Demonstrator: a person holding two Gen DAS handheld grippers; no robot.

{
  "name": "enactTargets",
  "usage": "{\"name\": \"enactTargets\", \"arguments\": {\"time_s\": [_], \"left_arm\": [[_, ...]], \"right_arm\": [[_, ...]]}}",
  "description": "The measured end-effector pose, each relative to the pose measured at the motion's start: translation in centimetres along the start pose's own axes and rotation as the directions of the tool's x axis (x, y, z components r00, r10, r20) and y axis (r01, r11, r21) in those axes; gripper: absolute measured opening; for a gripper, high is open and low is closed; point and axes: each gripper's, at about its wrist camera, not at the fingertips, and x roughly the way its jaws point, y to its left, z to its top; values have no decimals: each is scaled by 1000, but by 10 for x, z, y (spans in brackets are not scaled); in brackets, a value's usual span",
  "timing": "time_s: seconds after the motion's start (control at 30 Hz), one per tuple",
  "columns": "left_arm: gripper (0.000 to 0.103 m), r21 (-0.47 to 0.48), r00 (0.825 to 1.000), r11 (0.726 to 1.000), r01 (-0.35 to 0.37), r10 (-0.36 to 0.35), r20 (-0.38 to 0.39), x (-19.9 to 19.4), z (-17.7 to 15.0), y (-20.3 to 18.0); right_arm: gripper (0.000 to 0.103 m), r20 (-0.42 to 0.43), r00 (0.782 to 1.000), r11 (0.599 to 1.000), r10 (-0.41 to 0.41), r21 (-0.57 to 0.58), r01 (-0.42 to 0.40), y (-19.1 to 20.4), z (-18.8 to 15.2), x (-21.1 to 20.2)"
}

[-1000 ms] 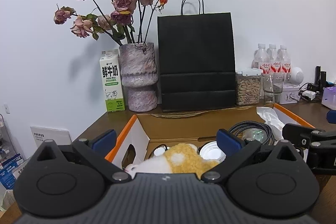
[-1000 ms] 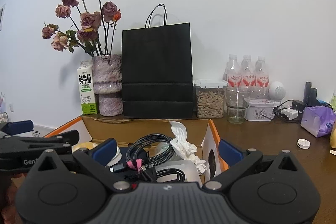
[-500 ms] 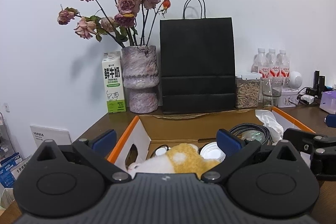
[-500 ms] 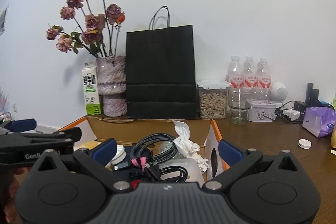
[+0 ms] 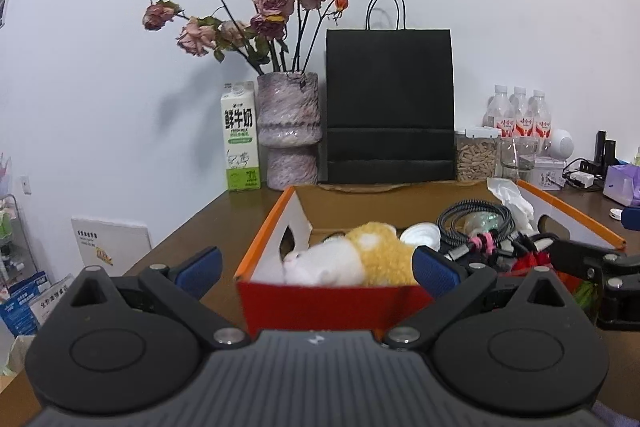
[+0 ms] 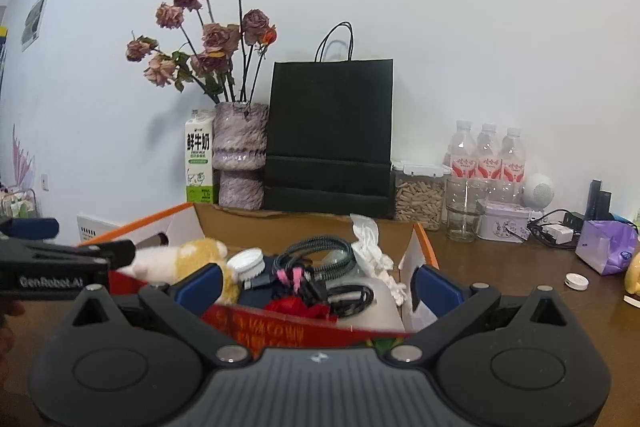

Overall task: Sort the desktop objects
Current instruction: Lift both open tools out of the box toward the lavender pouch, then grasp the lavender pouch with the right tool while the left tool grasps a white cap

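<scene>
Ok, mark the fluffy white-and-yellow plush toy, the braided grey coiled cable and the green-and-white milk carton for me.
Fluffy white-and-yellow plush toy [image 5: 352,259]: left wrist view, on its body where white meets yellow.
Braided grey coiled cable [image 6: 320,251]: right wrist view, on the coil's braided loop.
Green-and-white milk carton [image 5: 240,139]: left wrist view, on its printed front face.
</scene>
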Motion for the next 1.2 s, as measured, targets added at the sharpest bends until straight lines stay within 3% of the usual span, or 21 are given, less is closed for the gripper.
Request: {"name": "enactTargets", "arguments": {"time_s": [0.17, 0.3, 0.43, 0.7, 0.8, 0.97, 1.03, 1.2], "left_arm": [[103, -24, 996, 999, 24, -26, -85, -20, -9, 14], [103, -3, 988, 1000, 14, -15, -157, -30, -21, 23], [103, 13, 974, 1000, 14, -10, -225, -35, -33, 27], [103, 11, 956, 1000, 26, -21, -292, -43, -46, 33], [103, 8, 954, 1000, 27, -23, -297, -44, -46, 34], [103, 0, 954, 1000, 27, -25, -300, -45, -46, 35], [103, -3, 953, 1000, 30, -30, -301, -46, -46, 36], [103, -3, 954, 999, 38, -37, -299, -48, -45, 33]], "right_arm": [[103, -115, 990, 997, 82, -6, -83, 5, -8, -15], [103, -270, 946, 981, 180, -29, -194, 17, -16, -22], [103, -374, 904, 969, 206, -49, -241, 31, -27, -25], [103, -478, 839, 954, 259, -8, -300, 47, -35, -21], [102, -478, 844, 957, 243, -26, -290, 50, -39, -19], [63, -446, 855, 957, 264, 12, -289, 44, -36, -26], [35, -436, 858, 957, 271, 26, -288, 41, -34, -27], [15, -408, 861, 951, 304, 75, -300, 35, -29, -32]]}}
